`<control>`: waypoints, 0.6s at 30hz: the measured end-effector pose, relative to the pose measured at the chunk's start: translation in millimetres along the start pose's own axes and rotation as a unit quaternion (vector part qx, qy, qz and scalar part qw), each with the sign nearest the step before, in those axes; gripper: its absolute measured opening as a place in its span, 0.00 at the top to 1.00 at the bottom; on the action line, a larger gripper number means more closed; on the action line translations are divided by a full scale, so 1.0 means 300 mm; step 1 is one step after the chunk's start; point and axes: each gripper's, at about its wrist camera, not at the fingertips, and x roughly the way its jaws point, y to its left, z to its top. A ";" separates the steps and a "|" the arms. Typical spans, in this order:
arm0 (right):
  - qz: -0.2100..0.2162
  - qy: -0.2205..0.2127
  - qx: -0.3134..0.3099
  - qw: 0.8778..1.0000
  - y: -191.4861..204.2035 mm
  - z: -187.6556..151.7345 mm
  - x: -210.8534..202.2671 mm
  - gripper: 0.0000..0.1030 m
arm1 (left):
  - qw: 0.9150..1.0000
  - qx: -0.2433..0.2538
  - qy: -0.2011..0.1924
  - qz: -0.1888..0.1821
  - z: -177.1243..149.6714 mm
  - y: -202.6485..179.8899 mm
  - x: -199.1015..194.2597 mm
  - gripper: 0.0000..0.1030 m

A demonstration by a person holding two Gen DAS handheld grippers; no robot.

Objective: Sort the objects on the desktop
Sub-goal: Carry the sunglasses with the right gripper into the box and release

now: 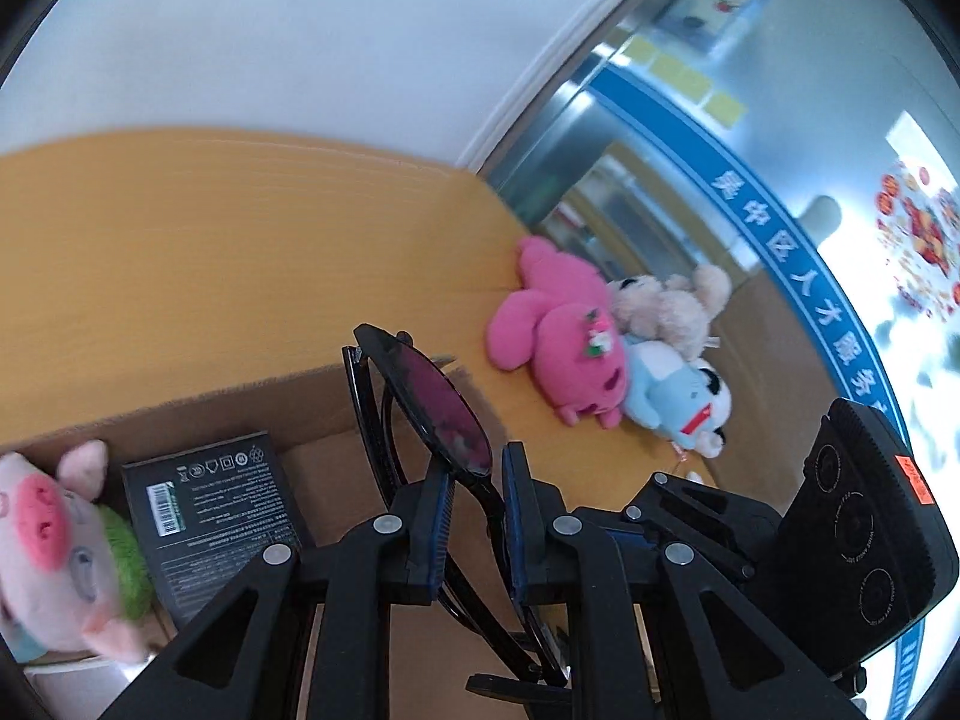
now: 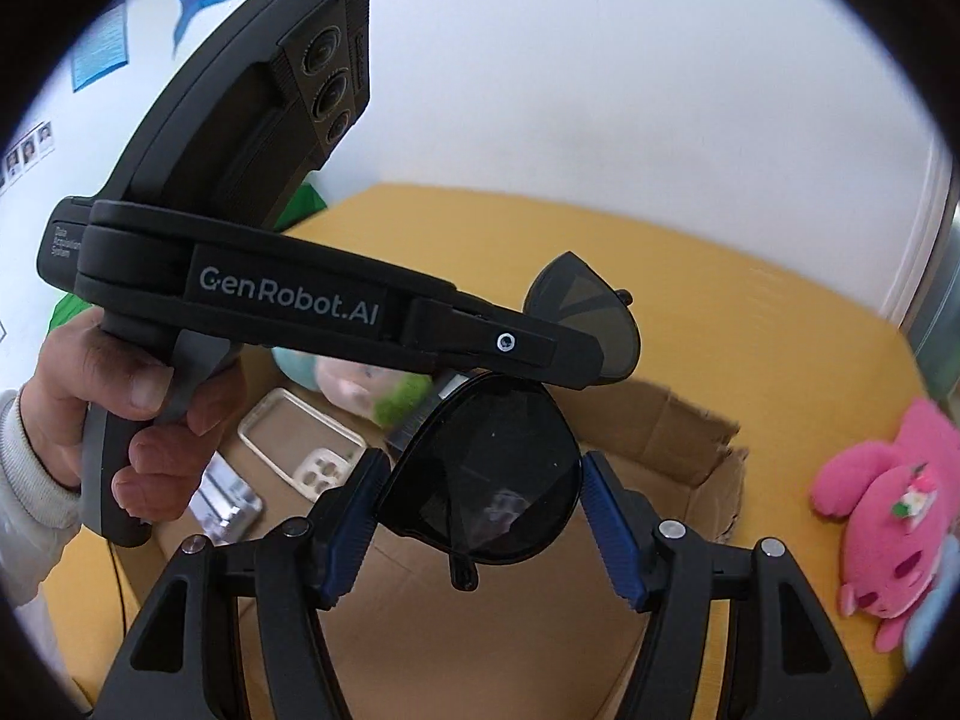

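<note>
Black sunglasses (image 1: 441, 414) hang over an open cardboard box (image 1: 336, 474). My left gripper (image 1: 477, 480) is shut on the sunglasses at their bridge; it also shows in the right wrist view (image 2: 564, 354), crossing from the left. My right gripper (image 2: 477, 483) is open, its blue pads on either side of one dark lens (image 2: 486, 480) without clearly touching it. The box (image 2: 660, 450) holds a pink pig plush (image 1: 54, 546), a black packet (image 1: 210, 516) and phone cases (image 2: 300, 444).
A pink plush (image 1: 558, 336), a beige plush (image 1: 666, 306) and a light blue plush (image 1: 678, 402) lie on the yellow table (image 1: 210, 264) right of the box. A white wall stands behind, a glass partition to the right.
</note>
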 end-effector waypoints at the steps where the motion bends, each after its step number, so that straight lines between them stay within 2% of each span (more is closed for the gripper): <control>1: 0.004 0.013 0.009 1.000 -0.026 -0.006 0.038 0.37 | 1.000 -0.017 0.013 -0.004 0.001 0.045 0.052 0.87; 4: 0.006 0.050 0.035 0.998 -0.091 -0.032 0.141 0.37 | 0.998 -0.049 0.042 -0.007 -0.007 0.125 0.167 0.88; 8: -0.004 0.100 0.060 0.993 -0.145 -0.066 0.237 0.37 | 0.995 -0.070 0.074 -0.001 -0.012 0.170 0.285 0.89; 14: -0.016 0.143 0.075 0.987 -0.159 -0.100 0.292 0.37 | 0.990 -0.096 0.104 0.000 -0.024 0.201 0.373 0.90; 18: -0.019 0.157 0.084 0.984 -0.153 -0.117 0.303 0.37 | 0.989 -0.092 0.116 0.016 -0.026 0.189 0.386 0.88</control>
